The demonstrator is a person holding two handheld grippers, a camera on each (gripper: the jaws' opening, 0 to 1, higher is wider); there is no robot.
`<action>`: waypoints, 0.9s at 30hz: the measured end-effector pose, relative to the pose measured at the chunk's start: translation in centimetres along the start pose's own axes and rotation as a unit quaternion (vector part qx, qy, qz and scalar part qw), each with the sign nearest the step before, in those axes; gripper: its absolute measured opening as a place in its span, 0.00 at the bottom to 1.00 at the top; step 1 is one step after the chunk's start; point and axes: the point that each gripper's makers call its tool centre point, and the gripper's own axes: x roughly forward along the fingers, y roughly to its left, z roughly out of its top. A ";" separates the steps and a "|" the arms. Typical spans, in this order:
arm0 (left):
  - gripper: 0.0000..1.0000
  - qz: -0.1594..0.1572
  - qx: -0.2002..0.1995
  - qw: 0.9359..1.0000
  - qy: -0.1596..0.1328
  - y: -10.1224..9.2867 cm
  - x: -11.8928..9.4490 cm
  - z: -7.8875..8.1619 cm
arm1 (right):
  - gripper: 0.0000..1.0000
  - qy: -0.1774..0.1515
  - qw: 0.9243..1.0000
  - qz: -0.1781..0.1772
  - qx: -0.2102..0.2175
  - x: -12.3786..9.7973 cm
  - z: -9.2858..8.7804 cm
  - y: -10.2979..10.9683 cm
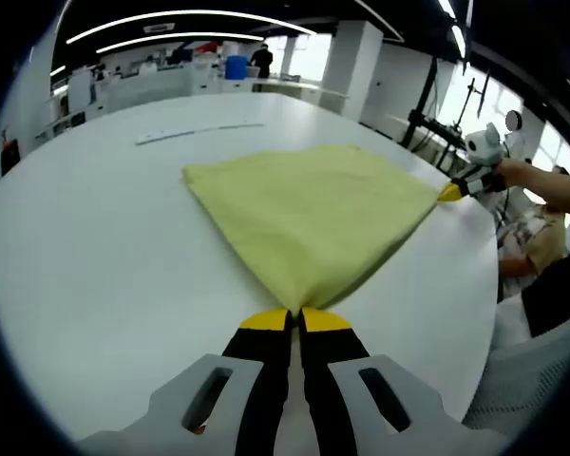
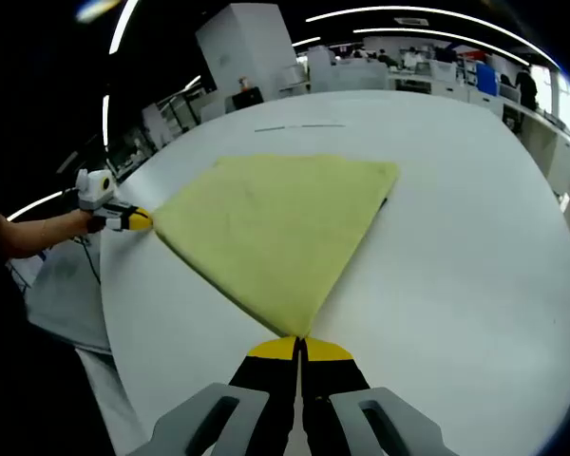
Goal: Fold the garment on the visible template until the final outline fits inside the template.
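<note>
A yellow-green garment (image 1: 309, 204) lies flat and folded on the white table (image 1: 95, 256), two layers showing along its edges. My left gripper (image 1: 295, 318) is shut on its near corner, yellow tips pinching the cloth. In the left gripper view the right gripper (image 1: 450, 192) holds another corner at the table's right edge. In the right gripper view the same garment (image 2: 275, 223) spreads as a rough triangle, and my right gripper (image 2: 300, 347) is shut on the corner nearest it. The left gripper (image 2: 138, 219) grips the corner at the left, held by a hand.
A thin pale strip (image 1: 199, 131) lies on the table beyond the garment, also seen as the strip (image 2: 299, 125). A person's hand (image 1: 541, 180) and body stand past the table's right edge. Bare tabletop (image 2: 475, 247) surrounds the cloth. Desks and pillars fill the background.
</note>
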 end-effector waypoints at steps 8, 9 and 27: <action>0.00 0.008 -0.011 1.000 -0.008 -0.2 -0.3 -0.3 | 0.00 0.000 1.000 0.001 0.003 -0.2 -0.4 0.4; 0.00 0.009 -0.013 1.000 -0.009 -0.2 -0.3 -0.3 | 0.00 0.000 1.000 0.001 0.003 -0.2 -0.4 0.3; 0.01 0.008 -0.010 1.000 -0.007 -0.4 -0.5 -0.5 | 0.00 0.002 1.000 -0.005 0.000 -0.3 -0.6 0.4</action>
